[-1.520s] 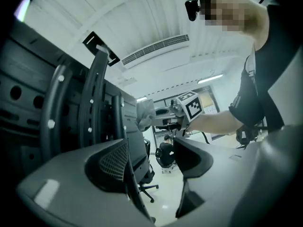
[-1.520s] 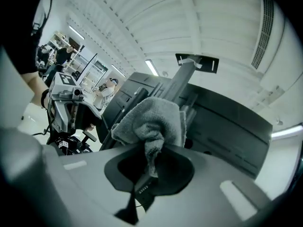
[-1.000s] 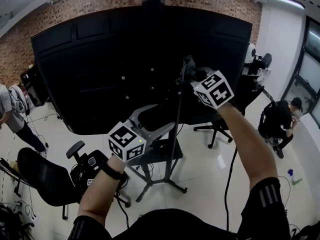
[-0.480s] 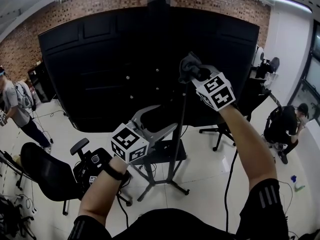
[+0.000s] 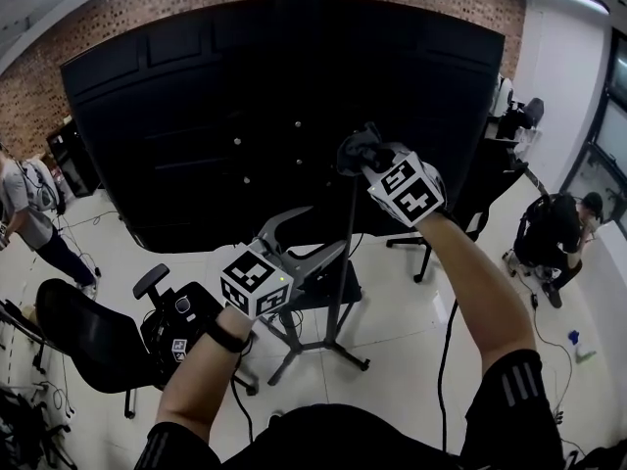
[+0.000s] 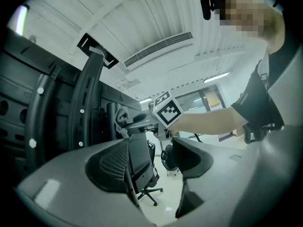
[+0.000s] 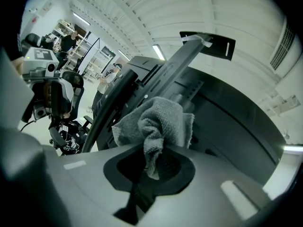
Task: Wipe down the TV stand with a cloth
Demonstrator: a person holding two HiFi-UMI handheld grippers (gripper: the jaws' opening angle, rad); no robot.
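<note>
Head view: right gripper (image 5: pixel 362 157) has the cloth (image 5: pixel 351 149) up against the stand's pole (image 5: pixel 343 262), just behind the TV (image 5: pixel 176 116). Left gripper (image 5: pixel 312 235) sits lower, beside the pole. There's open floor round the stand's feet, and a chair (image 5: pixel 88 346) off to the left.

Left gripper view: jaws apart, nothing in them, just floor showing through the gap.

Right gripper view: jaws have just been closing and pinch a fold of the cloth, with the rest bunched out front at the pole. I'd press that bunch flat and drag it along the pole in one stroke. It's tight between pole and TV, and bracket edges could snag. Lots of room below.
</note>
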